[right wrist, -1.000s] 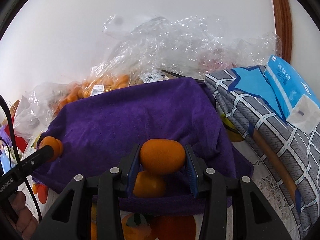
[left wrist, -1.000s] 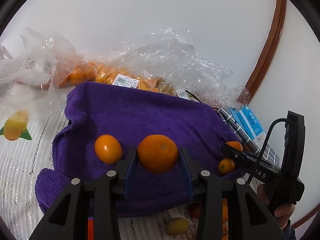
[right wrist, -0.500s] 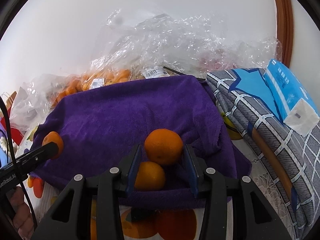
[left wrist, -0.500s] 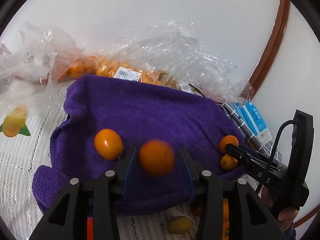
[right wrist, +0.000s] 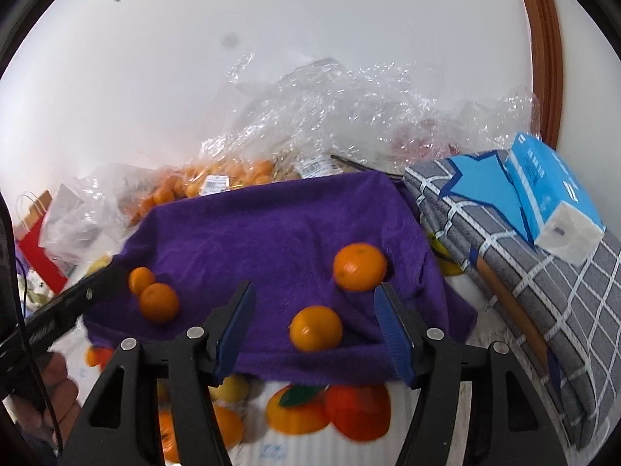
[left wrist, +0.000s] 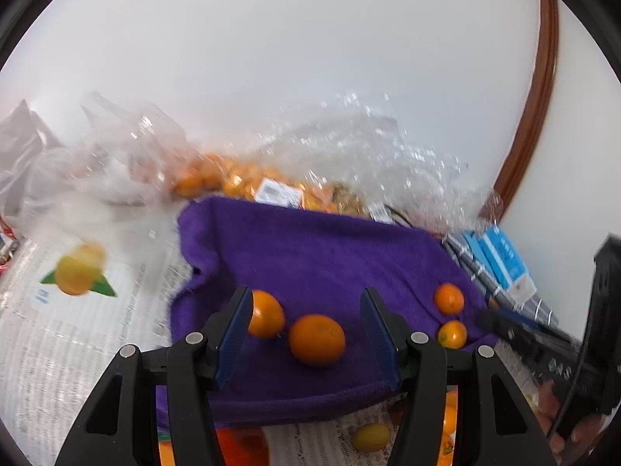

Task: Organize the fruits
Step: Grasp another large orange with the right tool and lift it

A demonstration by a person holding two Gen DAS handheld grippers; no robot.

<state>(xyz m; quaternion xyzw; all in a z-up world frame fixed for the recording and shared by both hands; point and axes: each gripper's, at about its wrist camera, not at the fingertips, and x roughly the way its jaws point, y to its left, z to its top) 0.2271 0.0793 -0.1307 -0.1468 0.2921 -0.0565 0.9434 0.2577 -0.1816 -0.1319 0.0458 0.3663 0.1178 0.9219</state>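
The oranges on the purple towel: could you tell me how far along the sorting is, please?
Done: four oranges lie loose on the purple towel, two on its left side and two on its right side. In hand: nothing; the left gripper and the right gripper have their jaws opening, and neither presses the orange between its fingers. Left: more oranges sit in the clear bag behind the towel.

Both wrist views look steeply down, close, sharing the purple towel (left wrist: 318,256) (right wrist: 271,233).

Plastic bags (right wrist: 330,124) seemingly block towel's (right wrist: 271,233) rear.
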